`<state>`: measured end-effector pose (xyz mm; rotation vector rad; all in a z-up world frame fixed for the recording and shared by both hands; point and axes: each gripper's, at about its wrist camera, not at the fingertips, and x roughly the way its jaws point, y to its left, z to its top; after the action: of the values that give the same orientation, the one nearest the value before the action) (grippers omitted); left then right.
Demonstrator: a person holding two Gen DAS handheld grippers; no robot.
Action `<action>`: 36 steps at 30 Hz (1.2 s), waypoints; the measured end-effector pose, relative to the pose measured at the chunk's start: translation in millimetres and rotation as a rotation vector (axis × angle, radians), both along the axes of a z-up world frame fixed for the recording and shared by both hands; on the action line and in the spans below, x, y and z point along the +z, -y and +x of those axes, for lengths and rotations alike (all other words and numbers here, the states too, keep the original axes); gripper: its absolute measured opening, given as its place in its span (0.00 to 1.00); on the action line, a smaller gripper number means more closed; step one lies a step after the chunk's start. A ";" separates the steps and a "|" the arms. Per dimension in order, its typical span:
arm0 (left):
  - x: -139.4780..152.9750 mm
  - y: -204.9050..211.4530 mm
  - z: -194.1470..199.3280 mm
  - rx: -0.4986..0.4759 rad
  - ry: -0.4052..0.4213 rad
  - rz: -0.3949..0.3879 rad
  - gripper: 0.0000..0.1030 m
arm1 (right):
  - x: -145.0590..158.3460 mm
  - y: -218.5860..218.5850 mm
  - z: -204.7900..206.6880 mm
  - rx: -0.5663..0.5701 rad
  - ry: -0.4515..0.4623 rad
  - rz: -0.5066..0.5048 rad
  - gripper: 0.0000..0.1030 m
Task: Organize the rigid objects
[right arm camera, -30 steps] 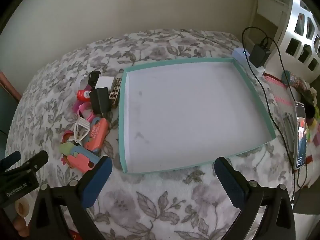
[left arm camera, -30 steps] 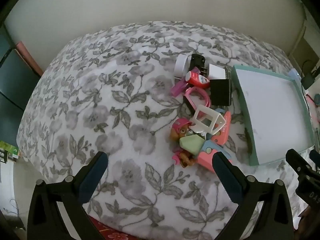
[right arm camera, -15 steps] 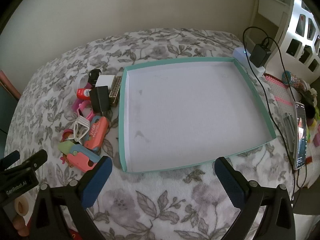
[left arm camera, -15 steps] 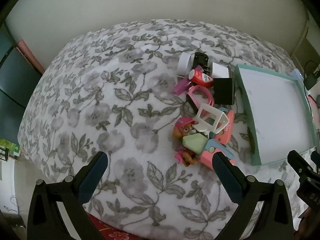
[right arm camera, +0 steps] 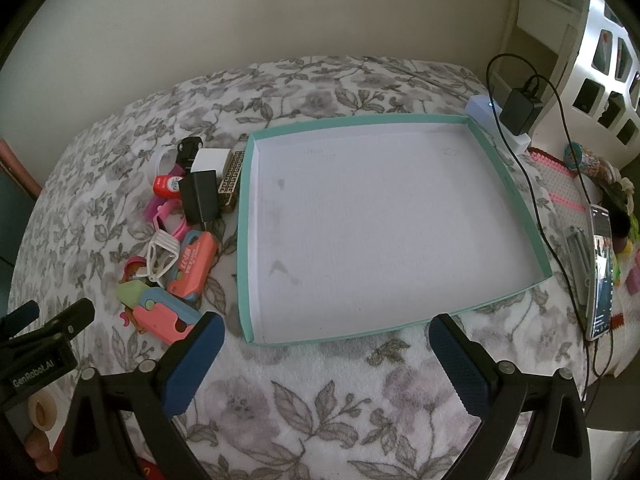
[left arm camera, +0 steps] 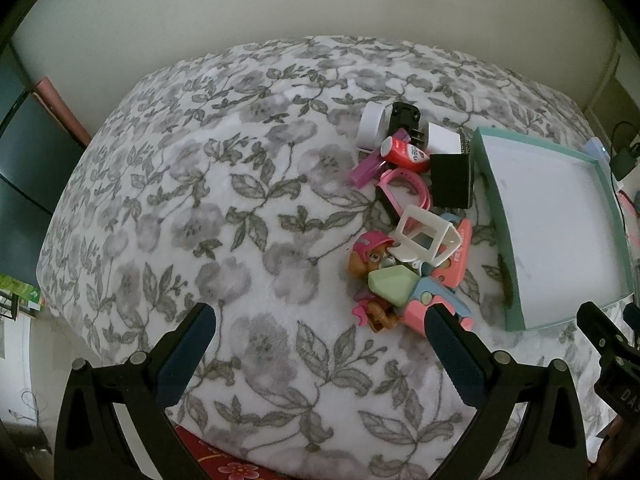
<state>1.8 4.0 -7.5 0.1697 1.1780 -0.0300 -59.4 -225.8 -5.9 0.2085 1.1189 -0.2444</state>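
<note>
A pile of small rigid objects lies on a floral blanket: a dog figure with a pink cap (left arm camera: pixel 370 254), a pale green piece (left arm camera: pixel 392 286), a white plastic frame (left arm camera: pixel 426 236), a pink watch band (left arm camera: pixel 404 188), a black charger (left arm camera: pixel 452 180) and a red bottle (left arm camera: pixel 404 154). The pile also shows in the right wrist view (right arm camera: pixel 180 240). An empty teal-rimmed tray (right arm camera: pixel 245 240) lies right of it. My left gripper (left arm camera: pixel 320 344) is open and empty, near the pile's front. My right gripper (right arm camera: pixel 326 356) is open and empty before the tray's front edge.
A black power adapter with cable (right arm camera: pixel 520 108) sits on a white block behind the tray's right corner. A phone (right arm camera: pixel 600 272) and small toys lie at the far right. The blanket's front edge drops off below both grippers.
The left gripper has drawn back a little, so the pile and tray look smaller and higher in view. The right gripper has barely moved. Both stay open.
</note>
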 end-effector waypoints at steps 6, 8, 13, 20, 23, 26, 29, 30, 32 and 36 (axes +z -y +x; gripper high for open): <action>-0.2 -0.3 0.0 0.001 0.000 0.000 1.00 | 0.0 -0.1 0.6 0.001 -0.001 -0.001 1.00; -0.4 -0.3 -0.1 0.001 0.000 0.000 1.00 | -0.7 -0.2 0.6 0.002 -0.002 -0.002 1.00; -1.1 -0.7 -0.2 0.001 -0.001 0.000 1.00 | -3.6 -1.0 -1.3 0.003 -0.004 -0.004 1.00; -0.9 -0.5 -0.2 0.001 0.000 0.000 1.00 | -3.5 -1.1 0.9 0.007 -0.014 -0.005 1.00; -0.9 -0.6 -0.2 0.001 -0.001 0.000 1.00 | -3.8 -1.1 0.7 0.007 -0.014 -0.005 1.00; -0.9 -0.6 -0.2 0.002 -0.001 0.000 1.00 | -4.1 -1.1 0.7 0.007 -0.014 -0.005 1.00; -0.9 -0.6 -0.2 0.002 -0.001 0.000 1.00 | -4.3 -1.1 0.7 0.006 -0.014 -0.005 1.00; -0.8 -0.4 -0.2 0.001 -0.001 0.000 1.00 | -4.5 -1.1 0.5 0.006 -0.015 -0.005 1.00; -0.9 -0.5 -0.2 0.001 -0.001 0.000 1.00 | -4.3 -1.2 0.7 0.007 -0.015 -0.005 1.00; -0.8 -0.4 -0.1 0.002 -0.001 0.000 1.00 | -4.3 -1.3 0.8 0.007 -0.015 -0.005 1.00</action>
<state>1.7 4.4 -8.3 0.1687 1.1792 -0.0288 -58.6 -224.5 -10.2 0.1985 1.1336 -0.2432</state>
